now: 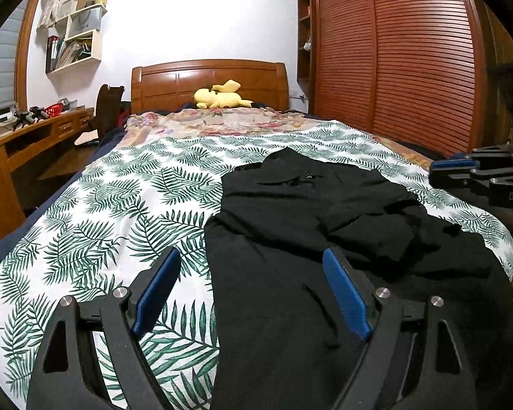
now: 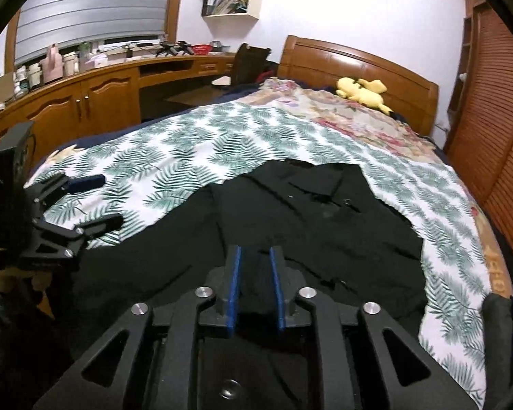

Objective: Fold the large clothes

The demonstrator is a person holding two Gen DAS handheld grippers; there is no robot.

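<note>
Jaws of the left gripper [image 1: 251,256] stand wide apart and hold nothing; one blue pad is over the leaf-print sheet [image 1: 119,205], the other is over the black garment [image 1: 290,225], and the left edge of the cloth runs between them. Jaws of the right gripper [image 2: 255,253] are only a little apart, with a narrow gap between the blue pads. Black cloth shows in that gap, but I cannot tell whether the pads press on it.

The black garment lies spread on the near part of the bed [image 2: 359,58], its collar toward the headboard, and one sleeve is folded over the body on the right side. In the right wrist view the left gripper [image 2: 109,201] is at the left edge of the garment, over the sheet. A yellow plush toy [image 1: 219,97] lies near the headboard, well apart from the garment.
</note>
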